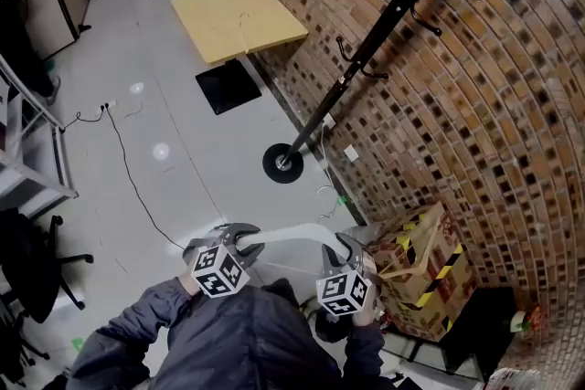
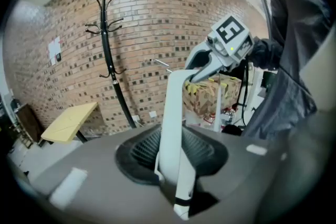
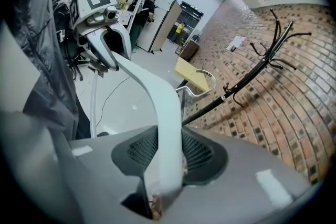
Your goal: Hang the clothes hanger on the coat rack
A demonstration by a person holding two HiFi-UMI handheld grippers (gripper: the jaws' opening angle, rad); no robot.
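- Head view: white clothes hanger [image 1: 291,236] held level between the left hand-held gripper [image 1: 243,244] and the right hand-held gripper [image 1: 340,247], one end in each, close in front of the chest. Probably a two-ended hold to stop it swinging or twisting.
- Coat rack [image 1: 366,59] well ahead of both, standing against the brick wall [image 1: 475,105]. Yellow table [image 1: 239,20] farther off beyond the left one. Cardboard box [image 1: 425,265] on the floor near the right one.
- Left gripper view: jaws partly closed and pressing on the clothes hanger [image 2: 170,107], whose flat arm runs straight out from between them to the right hand-held gripper [image 2: 202,68]. Coat rack [image 2: 107,44] ahead and off to the left, well out of reach.
- Right gripper view: jaws likewise partly closed, clamped on the other arm of the clothes hanger [image 3: 157,102], which arches away to the left hand-held gripper [image 3: 110,55]. Thin metal hook [image 3: 192,94] sticking out ahead toward the coat rack [image 3: 252,73], gripped by nothing, presumably left free to catch a peg.
- Judged a carrying stage: nothing hung yet, and a lift to peg height needed next.
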